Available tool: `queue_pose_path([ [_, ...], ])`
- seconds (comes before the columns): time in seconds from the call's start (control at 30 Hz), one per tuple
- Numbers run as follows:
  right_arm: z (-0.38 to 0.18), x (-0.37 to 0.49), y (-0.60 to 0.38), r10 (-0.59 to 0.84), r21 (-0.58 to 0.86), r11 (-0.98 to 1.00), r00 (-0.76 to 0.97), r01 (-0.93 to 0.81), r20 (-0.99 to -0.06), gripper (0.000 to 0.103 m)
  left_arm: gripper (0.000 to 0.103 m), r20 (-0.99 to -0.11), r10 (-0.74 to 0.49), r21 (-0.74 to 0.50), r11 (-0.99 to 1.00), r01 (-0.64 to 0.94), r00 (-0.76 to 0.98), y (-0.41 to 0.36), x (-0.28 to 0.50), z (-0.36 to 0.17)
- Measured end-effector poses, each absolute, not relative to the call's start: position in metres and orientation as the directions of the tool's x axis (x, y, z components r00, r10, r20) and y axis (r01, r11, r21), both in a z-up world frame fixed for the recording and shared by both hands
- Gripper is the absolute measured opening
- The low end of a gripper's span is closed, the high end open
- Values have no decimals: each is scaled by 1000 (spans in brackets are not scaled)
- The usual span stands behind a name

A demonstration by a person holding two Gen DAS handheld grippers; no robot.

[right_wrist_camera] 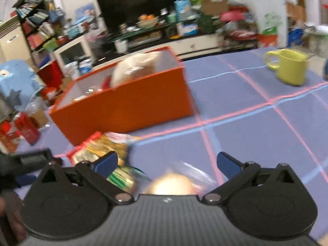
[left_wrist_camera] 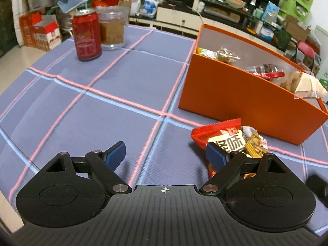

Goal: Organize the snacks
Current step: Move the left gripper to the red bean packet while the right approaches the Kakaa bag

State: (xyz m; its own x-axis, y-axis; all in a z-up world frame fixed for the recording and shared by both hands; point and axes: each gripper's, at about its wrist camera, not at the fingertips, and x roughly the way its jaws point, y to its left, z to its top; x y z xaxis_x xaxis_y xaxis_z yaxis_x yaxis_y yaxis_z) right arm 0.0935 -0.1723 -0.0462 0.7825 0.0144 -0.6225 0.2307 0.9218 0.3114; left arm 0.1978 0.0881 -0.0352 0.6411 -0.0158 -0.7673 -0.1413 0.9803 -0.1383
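An orange box (left_wrist_camera: 235,100) stands on the table and holds several snack packets; it also shows in the right wrist view (right_wrist_camera: 127,102). A red and white snack packet (left_wrist_camera: 225,137) lies on the cloth in front of it, beside a yellow packet (left_wrist_camera: 256,145). My left gripper (left_wrist_camera: 166,155) is open and empty, its right finger just over the red packet's edge. My right gripper (right_wrist_camera: 167,164) is open above a clear-wrapped bun (right_wrist_camera: 172,184). A pile of red, yellow and green packets (right_wrist_camera: 102,147) lies by its left finger. The right wrist view is blurred.
A red drink can (left_wrist_camera: 87,34) and a clear plastic jar (left_wrist_camera: 113,28) stand at the far left of the checked blue tablecloth (left_wrist_camera: 102,102). A yellow mug (right_wrist_camera: 289,65) stands far right. Cluttered shelves and a TV stand lie beyond the table.
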Motion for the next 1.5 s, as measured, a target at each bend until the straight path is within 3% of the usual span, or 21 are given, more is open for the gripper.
queue_pose_path([
  [0.1,-53,135,-176,237,522,833,734,185,-637,99,73,-766,-13,-150,976,-159,643,93,198,-33],
  [0.2,-64,176,-172,311,563,788,629,250,-713,97,74,-767,1,-158,969,-190,642,103,201,-33],
  [0.43,-70,200,-145,270,494,826,578,271,-770,95,74,-778,-3,-172,963,-208,628,113,205,-36],
  [0.47,-69,200,-141,251,468,845,580,259,-775,90,74,-780,-7,-170,965,-201,626,112,205,-36],
  [0.5,-67,200,-138,237,442,865,582,237,-777,62,74,-783,-13,-170,966,-194,622,111,205,-37],
  [0.53,-67,199,-135,250,432,880,581,198,-774,41,74,-785,-20,-173,967,-187,619,110,205,-37],
  [0.7,-65,193,-155,234,379,916,593,131,-770,41,75,-791,-33,-172,971,-169,611,101,206,-41],
  [0.87,-72,182,-192,139,234,969,606,81,-783,45,75,-794,-47,-163,977,-138,607,81,207,-44],
  [1.0,-78,175,-204,73,122,992,642,32,-763,67,75,-797,-40,-147,981,-129,603,61,208,-48],
  [1.2,-81,179,-209,88,156,987,685,37,-723,75,78,-804,-38,-196,959,-203,593,43,210,-52],
  [1.5,-90,185,-191,26,69,997,698,34,-716,75,89,-790,30,-194,935,-296,612,21,222,-60],
])
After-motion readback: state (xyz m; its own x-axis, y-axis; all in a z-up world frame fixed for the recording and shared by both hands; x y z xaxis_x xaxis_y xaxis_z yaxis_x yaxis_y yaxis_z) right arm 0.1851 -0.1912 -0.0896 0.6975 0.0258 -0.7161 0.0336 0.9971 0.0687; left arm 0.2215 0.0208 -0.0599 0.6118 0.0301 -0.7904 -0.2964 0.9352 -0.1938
